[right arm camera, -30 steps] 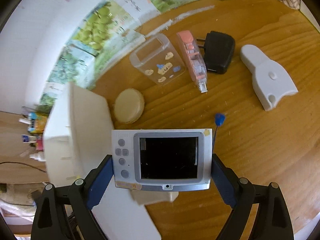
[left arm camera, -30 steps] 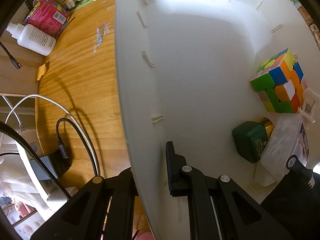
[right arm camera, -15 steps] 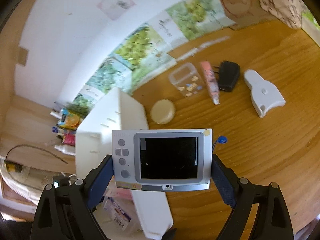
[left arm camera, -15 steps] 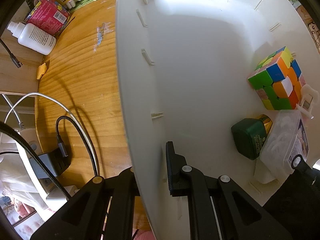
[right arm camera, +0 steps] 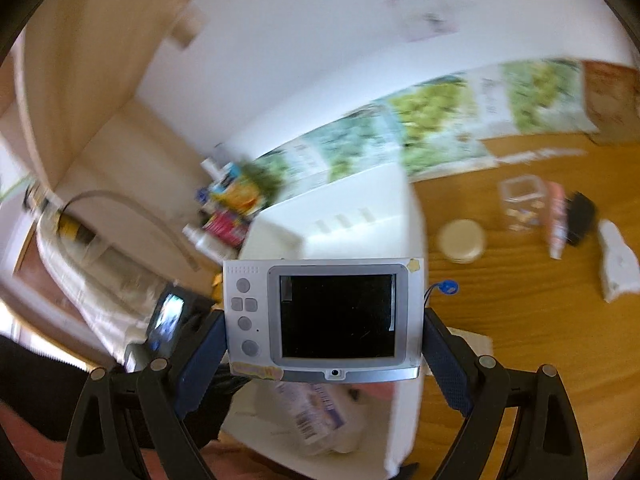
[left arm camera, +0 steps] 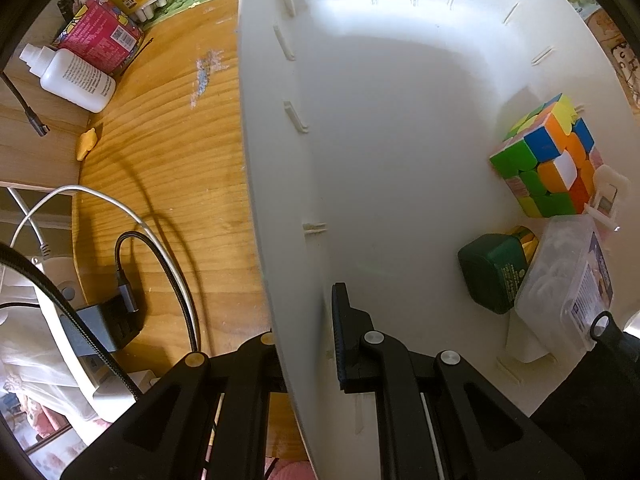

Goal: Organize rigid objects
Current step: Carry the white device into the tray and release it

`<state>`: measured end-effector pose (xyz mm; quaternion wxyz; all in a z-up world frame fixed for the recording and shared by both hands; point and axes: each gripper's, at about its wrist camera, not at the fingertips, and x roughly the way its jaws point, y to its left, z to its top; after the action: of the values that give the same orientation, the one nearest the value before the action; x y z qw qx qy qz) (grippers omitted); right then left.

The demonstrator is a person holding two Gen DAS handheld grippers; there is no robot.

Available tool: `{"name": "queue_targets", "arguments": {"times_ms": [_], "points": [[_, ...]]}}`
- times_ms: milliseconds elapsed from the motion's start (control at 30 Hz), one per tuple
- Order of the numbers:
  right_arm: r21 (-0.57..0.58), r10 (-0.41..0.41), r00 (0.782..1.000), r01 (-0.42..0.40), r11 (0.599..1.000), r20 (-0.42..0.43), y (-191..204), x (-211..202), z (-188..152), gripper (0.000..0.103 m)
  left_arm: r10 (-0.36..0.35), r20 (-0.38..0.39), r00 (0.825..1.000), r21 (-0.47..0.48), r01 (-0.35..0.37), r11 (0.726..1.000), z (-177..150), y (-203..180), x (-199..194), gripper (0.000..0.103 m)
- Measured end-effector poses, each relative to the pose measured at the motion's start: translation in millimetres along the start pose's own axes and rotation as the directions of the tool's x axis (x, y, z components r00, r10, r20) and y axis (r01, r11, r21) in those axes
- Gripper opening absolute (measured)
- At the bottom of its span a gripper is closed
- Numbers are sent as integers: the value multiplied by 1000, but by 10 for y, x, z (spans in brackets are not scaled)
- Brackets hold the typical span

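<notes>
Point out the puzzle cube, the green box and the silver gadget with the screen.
puzzle cube [left arm camera: 550,160], left wrist view, on its orange and blue face.
green box [left arm camera: 490,278], left wrist view, on its dark top.
silver gadget [right arm camera: 336,316], right wrist view, on its black screen.

The left wrist view looks straight down, close into the white bin [left arm camera: 400,160]; the right wrist view looks obliquely down on that bin [right arm camera: 352,220] from above.
</notes>
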<state>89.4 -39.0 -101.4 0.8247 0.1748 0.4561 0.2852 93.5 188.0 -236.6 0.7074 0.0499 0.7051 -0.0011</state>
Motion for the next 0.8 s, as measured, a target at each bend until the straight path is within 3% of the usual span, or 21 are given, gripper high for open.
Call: {"name": "queue_targets", "arguments": {"times_ms": [267,500,800], "points": [[-130,11,991,-28,991,-131,361,329,-132,93,-17,4,1000,-7,17,1000,-17,30,-34,10],[-254,-56,968,-8,967,-243,592,652,-288,93,-13,-2,1000,-12,13,1000,-12,60,-25,10],[-336,-151,955,59,940,-255,621,770,-389,93,-3,-14,1000,-14,3,1000,-24,-8,-3,11]]}}
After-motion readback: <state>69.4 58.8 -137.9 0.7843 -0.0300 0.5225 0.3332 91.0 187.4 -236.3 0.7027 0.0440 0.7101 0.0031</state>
